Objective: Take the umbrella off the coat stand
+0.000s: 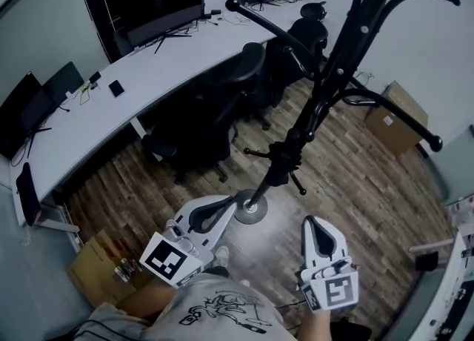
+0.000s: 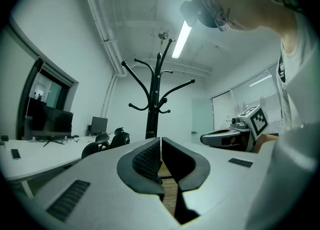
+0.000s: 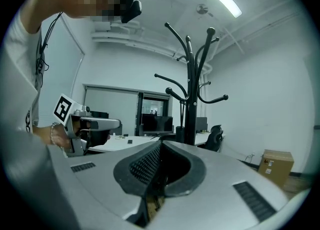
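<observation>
Presently both empty, nothing gripped: left gripper jaws closed; right gripper jaws closed; umbrella, dark folded bundle, hangs on coat stand pole at 12 o'clock, apart from both; desk approx. 10 o'clock.

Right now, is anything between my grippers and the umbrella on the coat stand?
Nothing visible does. The left gripper and right gripper, jaws shut, face the coat stand across floor; the bundle on its pole is probably the umbrella.
</observation>
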Demonstrator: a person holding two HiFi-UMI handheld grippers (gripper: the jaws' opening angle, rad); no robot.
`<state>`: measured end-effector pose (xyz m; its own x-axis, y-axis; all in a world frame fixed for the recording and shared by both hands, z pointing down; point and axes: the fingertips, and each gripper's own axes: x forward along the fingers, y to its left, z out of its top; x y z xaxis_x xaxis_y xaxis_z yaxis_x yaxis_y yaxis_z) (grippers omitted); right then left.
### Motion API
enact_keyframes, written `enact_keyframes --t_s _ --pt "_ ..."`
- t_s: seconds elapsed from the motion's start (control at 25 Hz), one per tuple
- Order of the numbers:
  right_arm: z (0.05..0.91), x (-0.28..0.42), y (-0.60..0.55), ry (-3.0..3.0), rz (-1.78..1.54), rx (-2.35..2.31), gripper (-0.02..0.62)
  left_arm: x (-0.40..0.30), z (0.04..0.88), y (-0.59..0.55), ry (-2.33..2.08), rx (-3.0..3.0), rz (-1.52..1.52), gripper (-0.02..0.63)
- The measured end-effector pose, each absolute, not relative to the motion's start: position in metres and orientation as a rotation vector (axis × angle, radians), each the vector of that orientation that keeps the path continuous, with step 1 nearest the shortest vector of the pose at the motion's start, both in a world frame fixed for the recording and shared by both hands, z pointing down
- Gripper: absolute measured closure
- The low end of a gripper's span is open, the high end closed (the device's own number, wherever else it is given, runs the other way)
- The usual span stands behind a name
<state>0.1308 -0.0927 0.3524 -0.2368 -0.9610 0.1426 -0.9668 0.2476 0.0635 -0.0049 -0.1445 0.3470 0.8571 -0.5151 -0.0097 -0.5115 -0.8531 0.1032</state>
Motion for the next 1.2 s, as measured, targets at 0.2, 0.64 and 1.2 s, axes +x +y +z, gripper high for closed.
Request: enact_keyframes --t_s 0.2,0.64,1.2 --pt "0.355 0.127 -0.118 -2.314 0.056 1.864 0.577 -0.011 0.348 -0.171 -0.763 2.945 -0.065 0.577" --pt "0.365 0.132 -0.164 -2.285 0.043 1.897 0.536 0.011 0.330 -0.207 -0.588 3.033 -0.203 0.574" --pt "0.399 0.154 -0.234 -2.427 0.102 1.745 0.431 0.086 0.320 -0.231 -0.511 3.154 -0.165 0.574"
